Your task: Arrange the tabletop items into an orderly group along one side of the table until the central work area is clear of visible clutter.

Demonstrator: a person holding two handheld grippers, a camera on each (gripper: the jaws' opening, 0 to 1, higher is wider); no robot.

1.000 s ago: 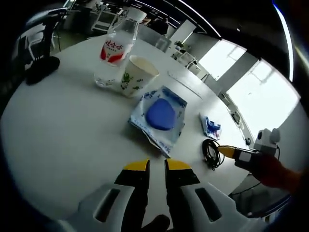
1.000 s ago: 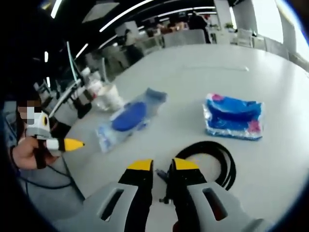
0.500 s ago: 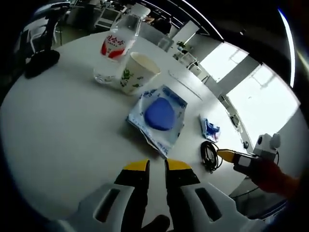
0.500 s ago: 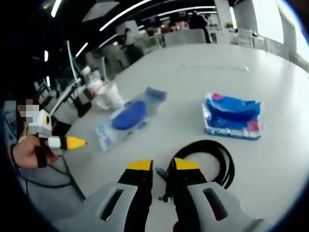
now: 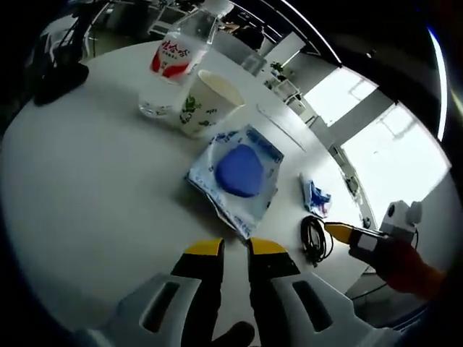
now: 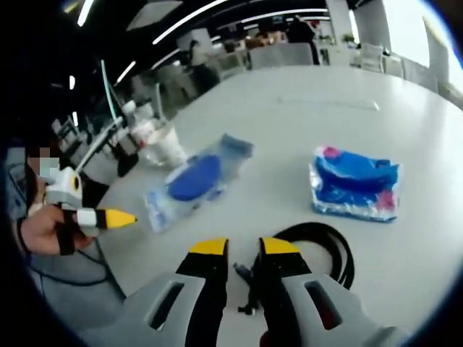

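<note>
On the round white table (image 5: 87, 188) a water bottle (image 5: 177, 58) with a red label stands beside a paper cup (image 5: 206, 105). Nearer lies a clear bag holding a blue pad (image 5: 239, 172), then a small blue packet (image 5: 316, 195) and a coiled black cable (image 5: 315, 238). My left gripper (image 5: 235, 249) hovers shut above bare tabletop in front of the bag. My right gripper (image 6: 244, 249) is shut just over the cable (image 6: 325, 249), whose plug end shows in the slit between the jaws. The blue packet (image 6: 354, 184) lies beyond it, and the bag (image 6: 192, 181) to its left.
A black stand (image 5: 58, 79) sits at the table's far left edge. The right gripper (image 5: 329, 228) reaches in from the right over the cable. A hand holds the left gripper (image 6: 126, 217) off the table's left edge. Chairs and desks fill the room behind.
Both views have shifted slightly with the hands. The items on the table lie where they were, and both grippers stay shut.
</note>
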